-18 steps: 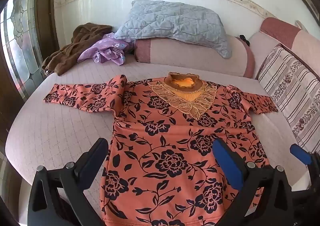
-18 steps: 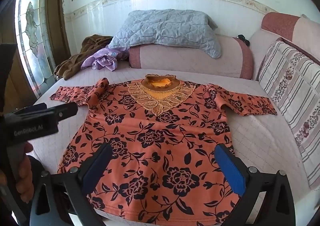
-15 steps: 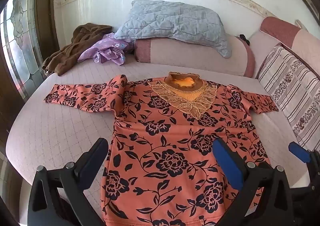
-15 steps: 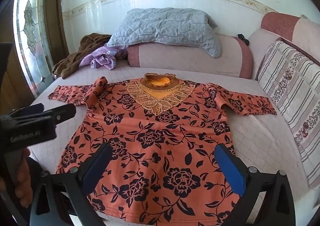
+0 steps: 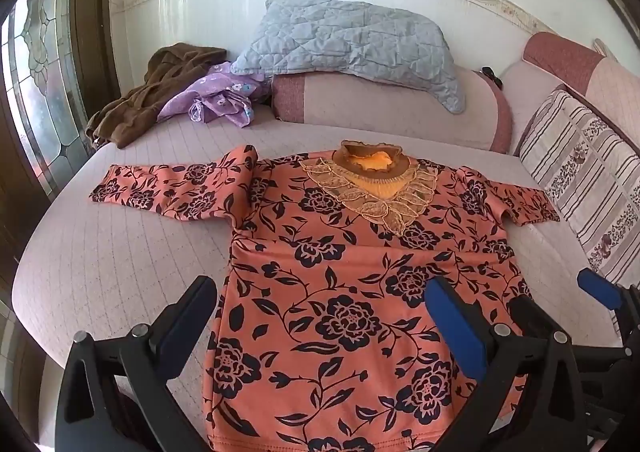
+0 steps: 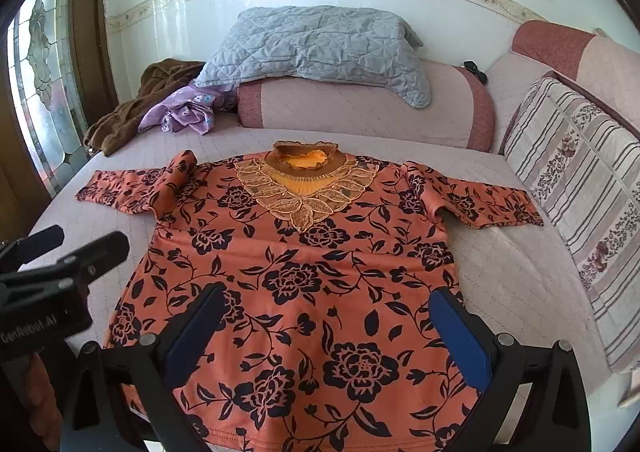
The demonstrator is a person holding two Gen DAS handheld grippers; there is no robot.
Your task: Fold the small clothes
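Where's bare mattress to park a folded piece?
Free: pink quilted mattress left of the orange floral top, below its sleeve; narrower strip between top and striped cushion. Crowded: far-left corner, brown garment and purple floral cloth.

A bed (image 5: 100, 276) with a pale pink quilted cover carries an orange floral top (image 5: 352, 292), spread flat face up, collar toward the far side and both sleeves extended left and right. At the far left lie a crumpled brown garment (image 5: 152, 100) and, just beside it, a purple flowered cloth (image 5: 212, 100). Along the far edge rests a pink bolster (image 5: 380, 112), topped by a grey quilted pillow (image 5: 348, 40). A striped cushion (image 5: 588, 180) lines the right side.
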